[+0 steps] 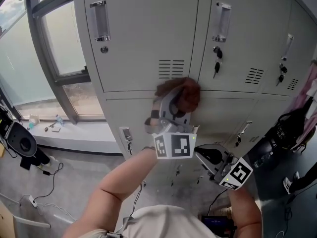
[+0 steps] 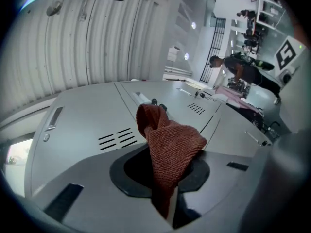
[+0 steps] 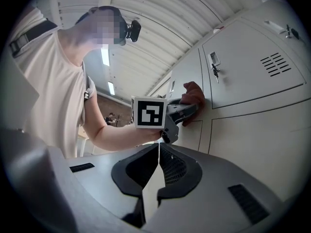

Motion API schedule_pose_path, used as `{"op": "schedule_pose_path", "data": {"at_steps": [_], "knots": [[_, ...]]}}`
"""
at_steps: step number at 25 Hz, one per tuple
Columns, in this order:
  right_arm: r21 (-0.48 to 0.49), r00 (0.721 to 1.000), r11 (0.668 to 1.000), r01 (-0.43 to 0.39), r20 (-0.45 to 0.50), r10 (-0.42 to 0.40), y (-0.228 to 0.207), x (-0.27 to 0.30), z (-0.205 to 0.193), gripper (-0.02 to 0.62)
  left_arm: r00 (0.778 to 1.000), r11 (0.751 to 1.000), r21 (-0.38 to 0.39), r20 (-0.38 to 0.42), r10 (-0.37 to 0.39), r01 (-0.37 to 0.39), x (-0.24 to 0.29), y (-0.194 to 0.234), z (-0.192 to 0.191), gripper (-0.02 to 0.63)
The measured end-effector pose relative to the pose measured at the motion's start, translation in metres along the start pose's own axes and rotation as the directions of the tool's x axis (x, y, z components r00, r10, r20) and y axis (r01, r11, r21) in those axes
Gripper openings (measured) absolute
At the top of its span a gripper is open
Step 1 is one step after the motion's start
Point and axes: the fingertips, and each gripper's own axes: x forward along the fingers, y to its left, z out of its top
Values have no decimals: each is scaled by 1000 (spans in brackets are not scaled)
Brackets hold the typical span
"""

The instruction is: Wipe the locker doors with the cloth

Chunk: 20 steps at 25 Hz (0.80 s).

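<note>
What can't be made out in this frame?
Head view: rust-red knitted cloth is motion-blurred; its contact with the grey metal locker door is unclear.
Head view: lower locker doors, partly hidden behind the left gripper and arm.
Head view: windowsill clutter, too small to identify.

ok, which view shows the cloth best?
Left gripper view: the cloth fills the centre, sharp, clamped in the left hand-held gripper. Head view shows it blurred against the lockers; right gripper view, only a small distant patch.
</note>
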Motion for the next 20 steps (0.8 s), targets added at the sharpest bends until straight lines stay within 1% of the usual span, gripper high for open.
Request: {"op": "schedule_pose_path", "data": {"at_steps": [3, 5, 6, 7, 9, 11, 12, 13, 14, 16, 20], "knots": [[0, 1000, 1000, 19, -3, -19, -3, -5, 1, 18, 994, 994, 15, -28, -105, 105, 9, -22, 5, 67], [3, 1000, 1000, 28, -4, -28, -5, -6, 1, 18, 992, 992, 12, -20, -125, 125, 18, -20, 19, 67], [4, 999, 999, 32, -5, -32, -5, -5, 1, 18, 993, 993, 23, -12, -115, 116, 23, -13, 28, 67], [4, 999, 999, 35, -5, -35, -6, -4, 1, 18, 995, 994, 51, -7, -99, 99, 28, -5, 36, 67], [6, 999, 999, 42, -2, -42, -6, 0, 2, 18, 998, 986, 153, -6, -60, 60, 35, 10, 45, 67], [12, 999, 999, 46, -1, -46, -6, 2, 1, 18, 1000, 960, 280, -4, -21, 22, 35, 22, 46, 67], [15, 999, 999, 47, -2, -47, -6, 3, 1, 18, 1000, 945, 326, -2, -2, 3, 33, 27, 44, 67], [17, 999, 999, 45, -4, -45, -5, 4, 0, 18, 1000, 935, 354, -2, 17, -15, 29, 32, 41, 67], [20, 999, 999, 42, -6, -42, -4, 6, -1, 18, 999, 930, 367, -6, 36, -32, 25, 39, 36, 67], [21, 999, 999, 32, -9, -32, -2, 9, -2, 18, 997, 928, 368, -20, 70, -58, 16, 56, 27, 67], [14, 1000, 1000, 11, -5, -11, 1, 17, 1, 18, 994, 943, 325, -51, 100, -78, -3, 94, 13, 67]]}}
